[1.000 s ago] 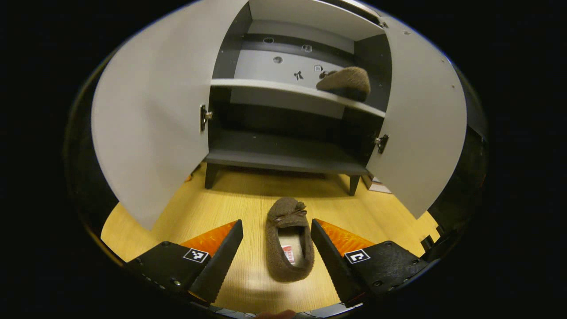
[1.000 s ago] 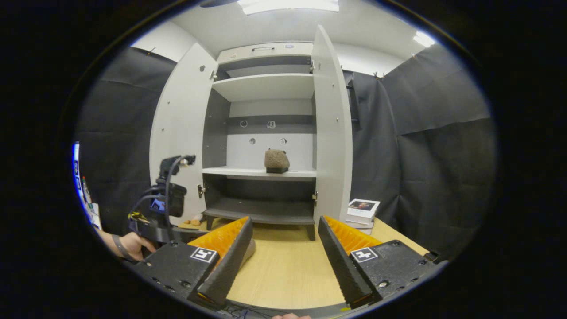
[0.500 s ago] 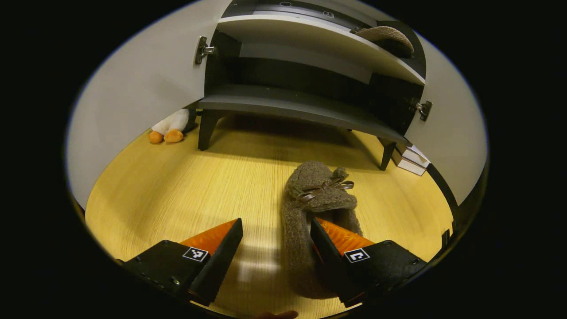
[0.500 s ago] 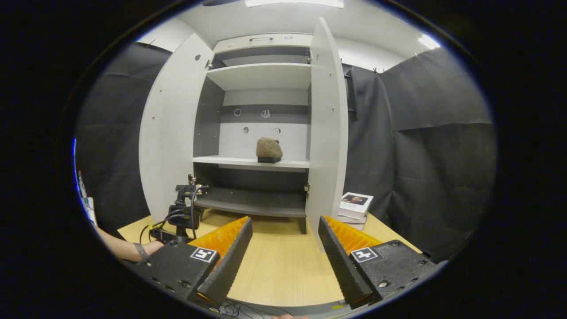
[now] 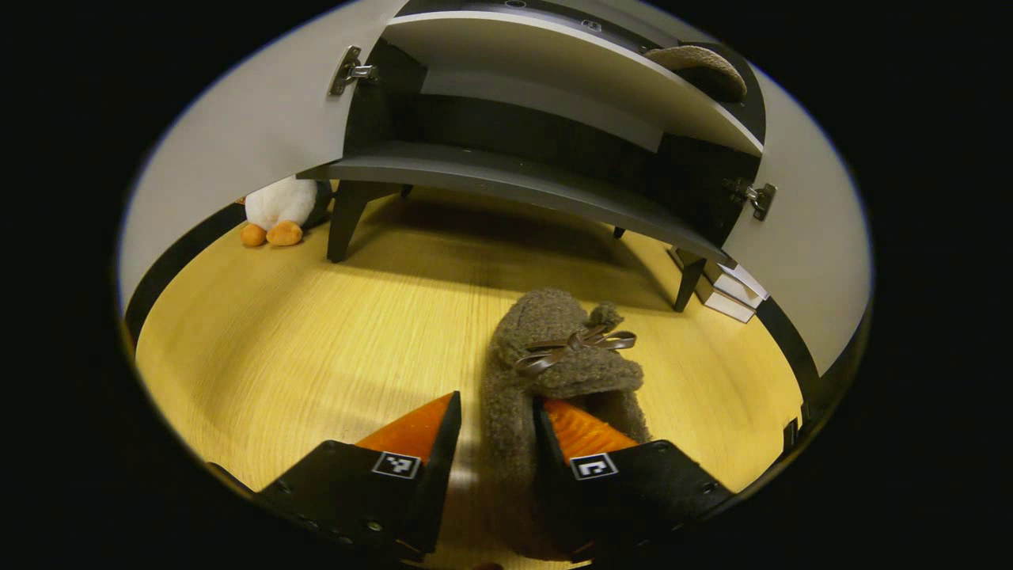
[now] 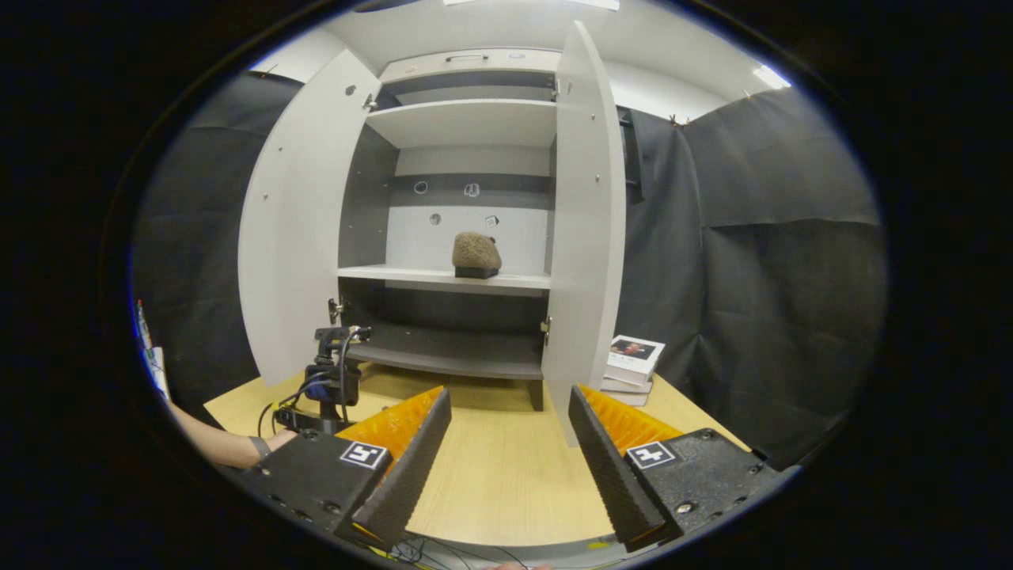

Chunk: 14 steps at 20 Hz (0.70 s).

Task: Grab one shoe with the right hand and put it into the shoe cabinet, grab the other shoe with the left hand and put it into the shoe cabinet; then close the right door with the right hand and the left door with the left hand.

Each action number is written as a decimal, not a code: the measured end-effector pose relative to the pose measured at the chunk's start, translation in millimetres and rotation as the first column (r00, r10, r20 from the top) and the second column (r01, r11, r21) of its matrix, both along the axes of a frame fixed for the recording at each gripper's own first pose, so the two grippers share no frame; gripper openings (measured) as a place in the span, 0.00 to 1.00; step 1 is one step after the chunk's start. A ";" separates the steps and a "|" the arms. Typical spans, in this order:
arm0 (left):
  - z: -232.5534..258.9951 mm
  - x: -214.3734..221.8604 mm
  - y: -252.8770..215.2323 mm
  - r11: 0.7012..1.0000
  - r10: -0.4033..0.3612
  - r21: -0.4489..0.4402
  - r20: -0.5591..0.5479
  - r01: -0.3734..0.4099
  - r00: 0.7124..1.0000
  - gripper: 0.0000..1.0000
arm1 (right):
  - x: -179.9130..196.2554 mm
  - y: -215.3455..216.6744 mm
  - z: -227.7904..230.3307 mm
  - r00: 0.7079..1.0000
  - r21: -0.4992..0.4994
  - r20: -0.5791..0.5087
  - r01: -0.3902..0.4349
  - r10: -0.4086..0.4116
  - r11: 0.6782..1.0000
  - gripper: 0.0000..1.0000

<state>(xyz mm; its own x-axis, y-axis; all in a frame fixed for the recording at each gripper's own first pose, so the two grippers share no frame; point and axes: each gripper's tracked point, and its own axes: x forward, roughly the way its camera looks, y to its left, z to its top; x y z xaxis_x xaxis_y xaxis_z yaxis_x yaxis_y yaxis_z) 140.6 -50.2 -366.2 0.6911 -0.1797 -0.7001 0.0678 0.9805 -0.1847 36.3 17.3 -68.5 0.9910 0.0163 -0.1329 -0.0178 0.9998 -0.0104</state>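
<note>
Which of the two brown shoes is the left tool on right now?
The shoe with the bow lying on the wooden floor before the cabinet; the left tool straddles its side wall. The other shoe sits on the cabinet's light shelf.

The brown slipper (image 5: pixel 554 372) has its heel hidden behind the left gripper's fingers (image 5: pixel 431 467). The plush toy (image 5: pixel 277 212) shows partly from behind the left door (image 5: pixel 237 150). The person's forearm (image 6: pixel 214 443) is cut off by the edge of the right gripper view.

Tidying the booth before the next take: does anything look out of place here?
A plush toy lies on the floor beside the shoe cabinet's leg, behind the open left door. A stack of books sits by the cabinet's right side. Neither belongs to the shoe job.
</note>
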 end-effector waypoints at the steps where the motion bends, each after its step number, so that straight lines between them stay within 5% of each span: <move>1: 0.1 1.2 3.6 0.999 0.025 0.022 0.017 -0.025 1.000 0.24 | 0.4 0.4 0.4 1.000 -0.002 0.001 -0.002 0.002 1.000 0.95; 2: 0.8 4.0 8.4 0.999 0.046 0.024 0.027 -0.047 0.999 0.25 | 0.7 0.2 2.6 1.000 -0.006 0.003 -0.005 0.005 1.000 0.95; 3: 0.3 4.9 8.5 0.997 0.071 0.014 0.028 -0.071 0.997 0.13 | 0.9 -0.2 3.2 1.000 -0.009 0.006 -0.006 0.006 1.000 0.95; 4: 0.7 4.3 8.4 0.996 0.091 -0.008 0.032 -0.091 0.995 0.24 | 0.4 0.2 3.7 1.000 -0.013 0.007 -0.009 0.009 1.000 0.95; 5: 2.7 3.9 10.4 0.994 0.111 -0.014 0.031 -0.110 0.993 0.08 | -0.6 0.6 4.3 1.000 -0.017 0.009 -0.011 0.012 1.000 0.95; 7: 3.6 1.2 16.5 0.989 0.145 0.004 0.043 -0.145 0.988 0.02 | -1.3 3.6 4.3 1.000 -0.019 0.008 -0.023 0.023 1.000 0.95; 11: 44.3 -13.9 25.1 0.986 0.167 -0.008 0.122 -0.167 0.978 0.02 | -1.7 10.1 2.4 0.999 -0.015 0.004 -0.046 0.046 0.999 0.95; 14: 117.9 -11.0 38.0 0.983 0.163 0.040 0.242 -0.177 0.956 0.02 | 0.4 17.4 1.7 0.998 -0.010 0.006 -0.067 0.067 0.998 0.96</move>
<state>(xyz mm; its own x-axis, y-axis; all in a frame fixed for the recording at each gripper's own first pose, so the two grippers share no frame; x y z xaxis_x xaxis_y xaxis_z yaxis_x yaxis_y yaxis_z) 129.6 -12.2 -248.3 0.8551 -0.0076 -0.5183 -0.0662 0.9901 -0.1236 36.6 34.7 -66.8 0.9886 0.0812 -0.1266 -0.0845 0.9962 -0.0208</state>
